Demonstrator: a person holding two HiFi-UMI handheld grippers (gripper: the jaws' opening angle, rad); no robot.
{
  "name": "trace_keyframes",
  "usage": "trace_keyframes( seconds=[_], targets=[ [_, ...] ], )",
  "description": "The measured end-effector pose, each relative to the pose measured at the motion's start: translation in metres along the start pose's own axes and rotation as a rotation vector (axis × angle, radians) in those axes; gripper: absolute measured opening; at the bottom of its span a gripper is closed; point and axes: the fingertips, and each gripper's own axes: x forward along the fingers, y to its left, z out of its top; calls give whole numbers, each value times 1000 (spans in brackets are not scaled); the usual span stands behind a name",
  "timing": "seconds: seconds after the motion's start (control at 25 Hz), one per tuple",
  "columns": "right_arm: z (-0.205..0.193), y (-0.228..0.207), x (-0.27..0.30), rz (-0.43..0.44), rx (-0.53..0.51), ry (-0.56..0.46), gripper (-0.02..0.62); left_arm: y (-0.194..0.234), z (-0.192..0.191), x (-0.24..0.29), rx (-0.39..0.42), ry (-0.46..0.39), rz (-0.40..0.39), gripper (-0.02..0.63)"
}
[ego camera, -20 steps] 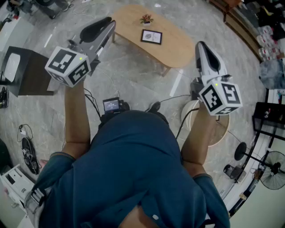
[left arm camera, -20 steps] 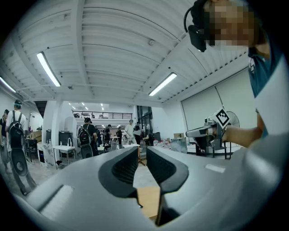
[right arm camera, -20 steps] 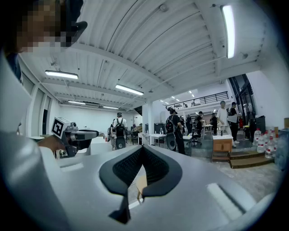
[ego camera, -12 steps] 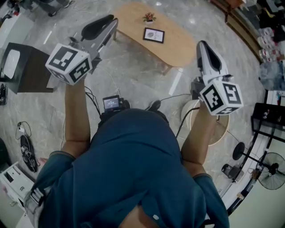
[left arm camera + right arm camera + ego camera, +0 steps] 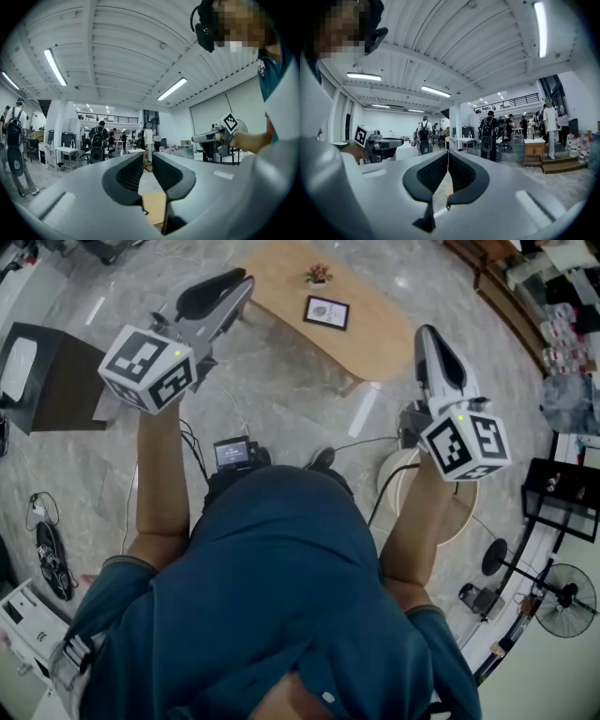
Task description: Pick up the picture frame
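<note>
Closing the distance comes first: the picture frame (image 5: 327,312) lies flat on the wooden table (image 5: 380,338) toward 12 o'clock, well apart from both grippers. The left gripper (image 5: 246,284) and right gripper (image 5: 423,333) each have their jaws together on nothing, so one should open before reaching a frame edge. The only container, a small pot (image 5: 318,277) at the frame's 11 o'clock, holds a plant

I see a glossy grey stone floor (image 5: 291,371), a matt pale wood table (image 5: 375,334), smooth matt grey plastic on the left gripper (image 5: 247,282) and right gripper (image 5: 424,334), ribbed black pads (image 5: 129,176), and a teal cloth shirt (image 5: 281,596).
</note>
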Motion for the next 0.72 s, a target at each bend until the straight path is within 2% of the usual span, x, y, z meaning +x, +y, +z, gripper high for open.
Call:
trace_keyframes(
  seconds=[0.24,0.36,0.44,0.72],
  targets=[
    [7,8,13,17,15,-14,21,12,-2,1,-17,-12,-9,57],
    [11,9,18,25,35,-15,73,16,-2,7,-30,-13,-16,57],
    [7,1,22,31,52,-2,102,17,-8,17,-42,-3,-20,57],
    [-11,-52,42,53,108,4,104,13,-28,66,-47,62,-14,57]
  ],
)
